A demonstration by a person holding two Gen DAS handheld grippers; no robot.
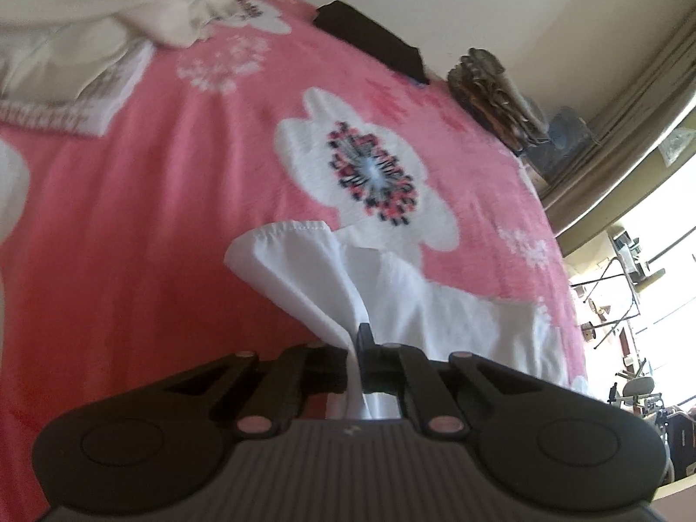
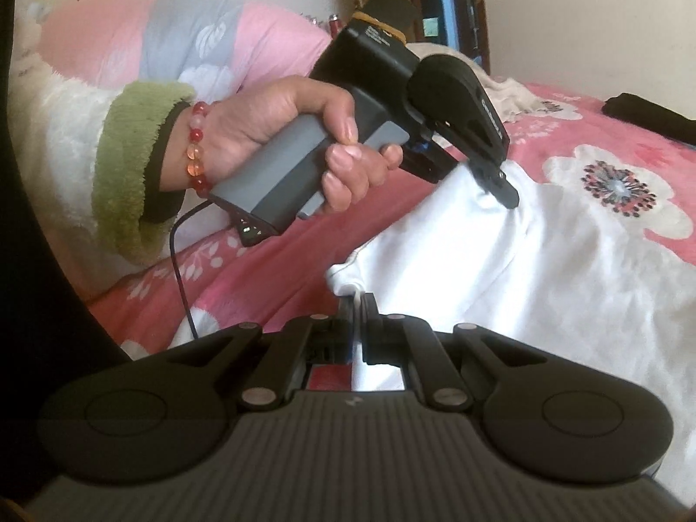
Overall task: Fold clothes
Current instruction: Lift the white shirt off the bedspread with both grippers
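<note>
The cloth (image 1: 391, 300) lies on the bed (image 1: 152, 217), w/ one edge in the left gripper (image 1: 354, 348) & another edge in the right gripper (image 2: 357, 304). A clothes pile (image 1: 87, 43) sits far back on the left. A folded cloth (image 1: 374, 43) lies at the far edge, by the wall.

home bedroom, bed under pink floral blanket (image 1: 174, 217), rolled quilt (image 2: 174, 43) at 10 o'clock, plain wall, curtains (image 1: 652, 87) at 2 o'clock

Lower centre: right gripper (image 2: 357, 304) clamps the white garment (image 2: 543, 261) edge. Centre: a hand (image 2: 278, 139) holds the left gripper (image 2: 500, 182), pinching the same garment.
</note>
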